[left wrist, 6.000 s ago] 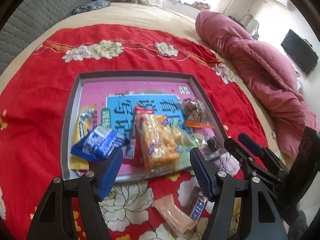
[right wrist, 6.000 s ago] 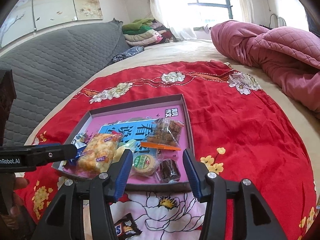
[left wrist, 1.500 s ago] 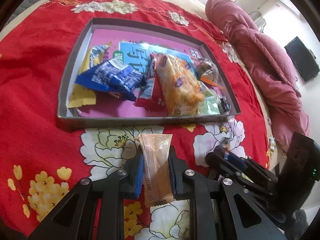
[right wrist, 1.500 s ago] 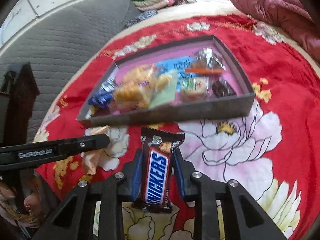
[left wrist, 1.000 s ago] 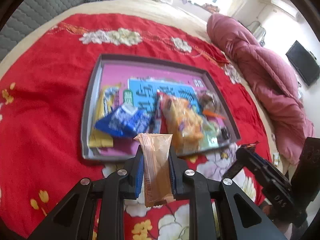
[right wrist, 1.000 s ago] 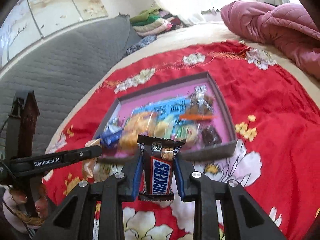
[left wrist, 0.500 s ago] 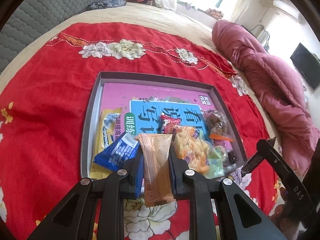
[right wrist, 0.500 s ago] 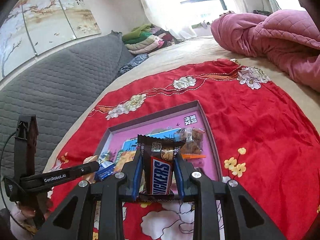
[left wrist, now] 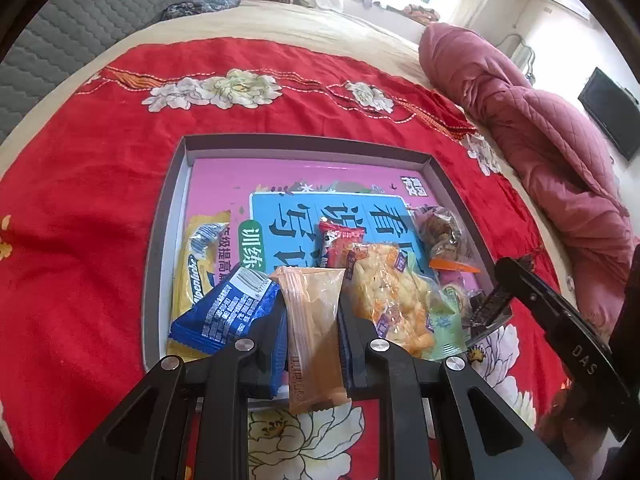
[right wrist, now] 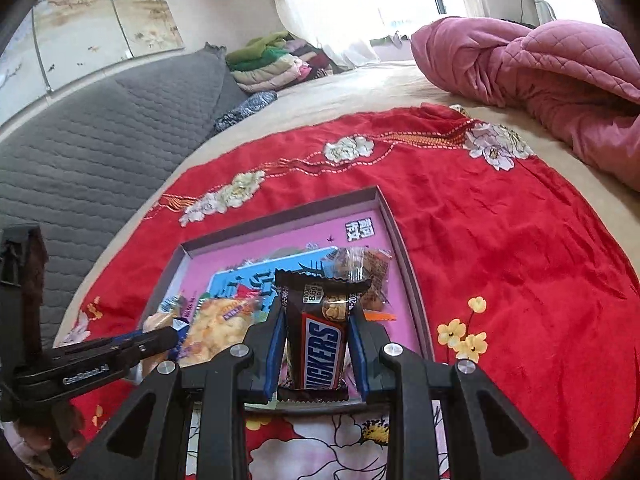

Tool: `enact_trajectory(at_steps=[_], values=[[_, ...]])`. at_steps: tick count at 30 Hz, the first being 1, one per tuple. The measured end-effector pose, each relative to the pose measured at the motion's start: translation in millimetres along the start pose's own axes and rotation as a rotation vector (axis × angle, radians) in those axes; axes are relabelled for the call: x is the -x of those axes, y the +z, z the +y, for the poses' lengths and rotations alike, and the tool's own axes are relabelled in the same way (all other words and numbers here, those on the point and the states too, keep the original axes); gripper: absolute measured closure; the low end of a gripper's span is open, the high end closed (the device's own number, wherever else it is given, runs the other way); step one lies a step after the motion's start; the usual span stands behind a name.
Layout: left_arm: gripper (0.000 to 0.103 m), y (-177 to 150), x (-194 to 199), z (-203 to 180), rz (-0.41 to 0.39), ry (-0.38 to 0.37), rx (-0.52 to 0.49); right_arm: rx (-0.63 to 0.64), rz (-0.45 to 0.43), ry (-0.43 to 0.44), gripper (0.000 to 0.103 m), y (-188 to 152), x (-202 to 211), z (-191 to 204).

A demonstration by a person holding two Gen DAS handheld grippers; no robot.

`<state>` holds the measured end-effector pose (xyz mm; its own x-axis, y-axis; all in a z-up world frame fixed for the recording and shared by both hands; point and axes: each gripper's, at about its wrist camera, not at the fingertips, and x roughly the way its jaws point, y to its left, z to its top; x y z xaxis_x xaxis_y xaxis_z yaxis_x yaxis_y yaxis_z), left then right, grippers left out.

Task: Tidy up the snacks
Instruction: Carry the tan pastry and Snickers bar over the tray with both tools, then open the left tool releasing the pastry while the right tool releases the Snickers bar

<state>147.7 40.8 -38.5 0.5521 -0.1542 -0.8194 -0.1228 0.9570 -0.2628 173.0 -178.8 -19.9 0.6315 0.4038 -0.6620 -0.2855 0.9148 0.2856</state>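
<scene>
A grey-rimmed tray (left wrist: 168, 216) with a pink floor lies on the red flowered cloth and holds several snacks: a blue packet (left wrist: 224, 312), a yellow wrapper (left wrist: 196, 272), a bag of yellow puffs (left wrist: 392, 296) and a clear bag of brown pieces (left wrist: 440, 232). My left gripper (left wrist: 313, 320) is shut on a clear orange-tinted packet (left wrist: 314, 328), held over the tray's near edge. My right gripper (right wrist: 318, 344) is shut on a Snickers bar (right wrist: 322, 332), upright above the tray's (right wrist: 404, 264) near right part. The right gripper's finger (left wrist: 560, 332) shows at the right of the left wrist view.
The red cloth (left wrist: 80, 208) covers a beige bed. A pink quilt (right wrist: 540, 72) is bunched at the far right. A grey padded headboard (right wrist: 100, 140) and folded clothes (right wrist: 272, 60) stand at the far left. The left gripper's arm (right wrist: 92, 356) crosses the lower left of the right wrist view.
Both grippers have carried their snacks forward from the cloth to above the tray's near edge. The tray now looms larger in both views. Neither grip has changed.
</scene>
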Motion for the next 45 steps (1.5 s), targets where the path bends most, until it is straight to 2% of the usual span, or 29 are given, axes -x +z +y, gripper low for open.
enact_trajectory(at_steps=[13,25,29,31,36,45], values=[[0.081,0.2,-9.1,3.3,0.012,-0.019,0.006,0.004,0.056,-0.015,0.074,-6.3,-24.7,0.2],[0.08,0.0,-11.7,5.1,0.022,-0.034,0.018,-0.034,0.066,-0.019,0.073,-9.0,-27.2,-5.3],[0.079,-0.1,-12.6,7.1,0.031,-0.041,0.029,-0.047,0.058,-0.017,0.068,-9.6,-24.0,-7.1],[0.078,-0.5,-12.9,8.3,0.034,-0.044,0.035,-0.047,0.055,-0.016,0.067,-8.9,-22.7,-6.8],[0.064,0.1,-10.3,8.4,0.025,-0.044,0.036,-0.051,0.044,-0.013,0.063,-8.1,-18.9,-5.5],[0.055,1.3,-5.7,8.2,0.023,-0.04,0.04,-0.052,0.024,-0.01,0.059,-5.1,-12.7,-3.5]])
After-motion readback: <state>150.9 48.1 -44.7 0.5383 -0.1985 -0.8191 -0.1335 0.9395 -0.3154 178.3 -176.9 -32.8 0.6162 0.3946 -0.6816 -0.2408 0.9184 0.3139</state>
